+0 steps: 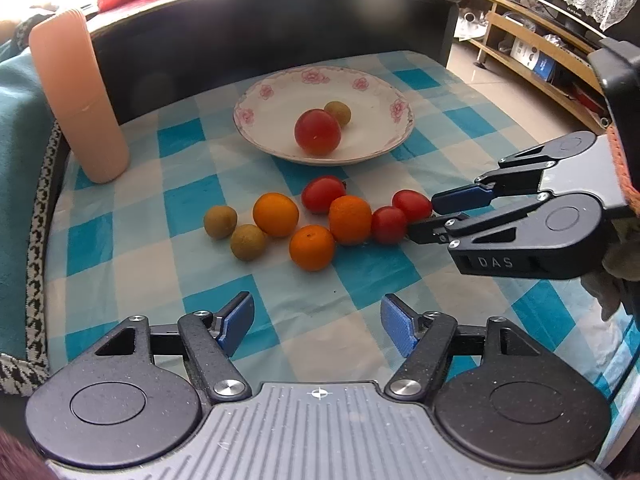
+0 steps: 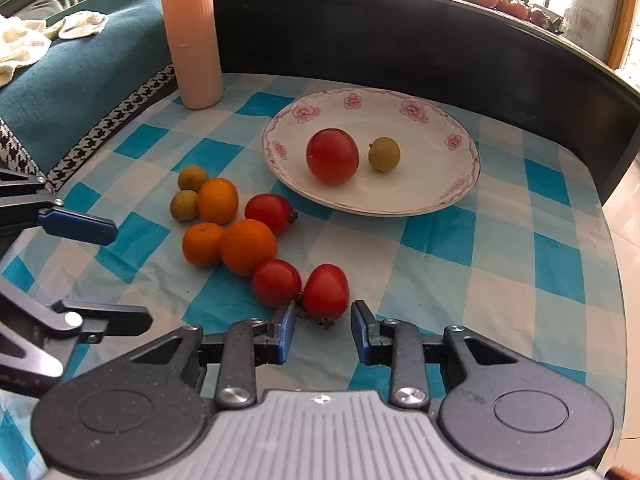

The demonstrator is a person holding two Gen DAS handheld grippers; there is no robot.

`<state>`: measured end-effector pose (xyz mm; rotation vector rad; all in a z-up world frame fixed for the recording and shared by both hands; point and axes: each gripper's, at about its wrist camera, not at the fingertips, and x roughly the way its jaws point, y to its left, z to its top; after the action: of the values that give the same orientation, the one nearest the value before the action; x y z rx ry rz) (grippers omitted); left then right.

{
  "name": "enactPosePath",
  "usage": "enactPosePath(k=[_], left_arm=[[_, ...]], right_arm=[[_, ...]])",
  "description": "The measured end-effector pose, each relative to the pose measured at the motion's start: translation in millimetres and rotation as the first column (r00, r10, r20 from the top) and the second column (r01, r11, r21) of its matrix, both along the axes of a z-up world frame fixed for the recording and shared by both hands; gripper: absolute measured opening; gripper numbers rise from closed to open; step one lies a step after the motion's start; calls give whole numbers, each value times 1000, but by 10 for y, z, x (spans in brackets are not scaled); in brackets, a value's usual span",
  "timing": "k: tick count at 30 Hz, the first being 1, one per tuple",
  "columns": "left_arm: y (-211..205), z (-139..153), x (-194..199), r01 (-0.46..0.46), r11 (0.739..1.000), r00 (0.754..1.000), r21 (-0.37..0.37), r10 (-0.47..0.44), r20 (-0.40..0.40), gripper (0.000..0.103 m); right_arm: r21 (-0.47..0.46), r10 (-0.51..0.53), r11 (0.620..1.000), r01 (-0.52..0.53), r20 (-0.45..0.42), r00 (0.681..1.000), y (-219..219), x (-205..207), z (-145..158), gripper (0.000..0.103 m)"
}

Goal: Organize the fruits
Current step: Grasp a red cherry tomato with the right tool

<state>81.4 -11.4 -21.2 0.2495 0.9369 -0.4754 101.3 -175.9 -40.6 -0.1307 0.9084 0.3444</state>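
A white plate with pink flowers [image 1: 280,80] [image 2: 400,98] holds one red tomato [image 1: 317,131] [image 2: 332,155] and a small green-brown fruit [image 1: 338,113] [image 2: 384,153]. In front of it, on the checked cloth, lie three oranges [image 1: 276,214] [image 2: 247,246], three tomatoes and two more small green-brown fruits [image 1: 220,221] [image 2: 193,178]. My right gripper [image 2: 323,322] [image 1: 424,218] is open, its blue pads flanking the near side of the closest tomato [image 2: 326,290] [image 1: 412,204] without clamping it. My left gripper [image 1: 318,316] [image 2: 132,276] is open and empty, short of the fruit pile.
A tall peach-coloured cylinder [image 1: 80,100] [image 2: 194,36] stands at the cloth's back left. A dark raised counter [image 1: 280,28] walls the back. A teal cushion [image 2: 80,80] borders the left; the table edge drops to a tiled floor [image 1: 500,92] on the right.
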Motion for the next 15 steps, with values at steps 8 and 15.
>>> enactPosePath(k=[8,15], left_arm=[[26,-33,37,9,1000,1000,-25,-10,-25,77],[29,-28,38,30,999,999,-42,-31,-19,77]], right_arm=[[31,55,998,-54,-16,998,-58,64,23,46],[17,95,995,-95,4,995,-37,53,59,46]])
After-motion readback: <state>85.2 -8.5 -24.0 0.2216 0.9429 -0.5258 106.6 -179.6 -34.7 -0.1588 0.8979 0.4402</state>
